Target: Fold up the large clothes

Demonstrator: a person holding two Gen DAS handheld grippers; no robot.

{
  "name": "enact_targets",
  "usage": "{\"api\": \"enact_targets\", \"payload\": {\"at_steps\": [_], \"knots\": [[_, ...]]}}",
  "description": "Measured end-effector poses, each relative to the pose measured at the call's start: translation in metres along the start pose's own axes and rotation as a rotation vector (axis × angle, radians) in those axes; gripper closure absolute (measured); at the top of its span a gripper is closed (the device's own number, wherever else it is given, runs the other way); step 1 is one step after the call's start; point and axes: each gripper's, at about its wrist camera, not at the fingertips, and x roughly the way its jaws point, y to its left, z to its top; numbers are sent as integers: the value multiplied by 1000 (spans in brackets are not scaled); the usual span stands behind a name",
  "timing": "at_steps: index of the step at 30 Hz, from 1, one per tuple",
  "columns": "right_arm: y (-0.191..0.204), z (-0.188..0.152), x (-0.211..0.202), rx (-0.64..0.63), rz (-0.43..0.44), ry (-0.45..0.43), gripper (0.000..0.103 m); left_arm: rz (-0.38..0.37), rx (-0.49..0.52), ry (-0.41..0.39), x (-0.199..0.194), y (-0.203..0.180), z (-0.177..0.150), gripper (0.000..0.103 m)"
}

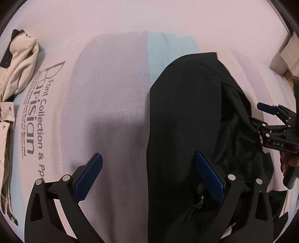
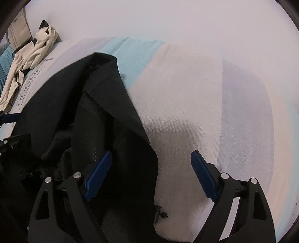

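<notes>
A large black garment (image 1: 186,115) lies on a pale striped bed sheet (image 1: 112,112); its left edge runs straight down the middle of the left wrist view. My left gripper (image 1: 148,178) is open and empty, its jaws spanning that edge. In the right wrist view the black garment (image 2: 104,119) lies bunched at left, with its mesh lining showing. My right gripper (image 2: 151,168) is open and empty over the garment's right edge. The right gripper (image 1: 271,119) also shows at the right of the left wrist view, with the hand that holds it.
A beige jacket (image 1: 13,71) lies crumpled at the sheet's left edge; it also shows in the right wrist view (image 2: 31,56). Printed lettering (image 1: 35,115) runs along the sheet. A white wall (image 1: 149,16) stands behind the bed. A cord toggle (image 2: 162,215) pokes out from the garment's hem.
</notes>
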Motion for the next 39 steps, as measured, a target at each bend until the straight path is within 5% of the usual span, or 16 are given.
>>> {"api": "enact_targets", "payload": {"at_steps": [6,9,11,16,20,30,39], "knots": [[7,1,15,-9,3,13,30,15,23,5,11,-4,11,17],[8,2,17,8,2,11,43,-2,60,5,13,-11,13,36],[10,6,16,37,3,5,66,-15,70,5,13,-15,12,53],[29,9,10,8,-32,5,94,-6,102,-14,7,-30,14,74],[31,6,-7,44,-36,-27,100,-13,135,-30,-5,-36,14,99],[42,-10,-84,28,-58,-155,100,-13,152,-129,-68,-34,-11,102],[81,-67,-185,-67,-68,-303,101,-34,123,-245,-140,-22,-57,102]]}}
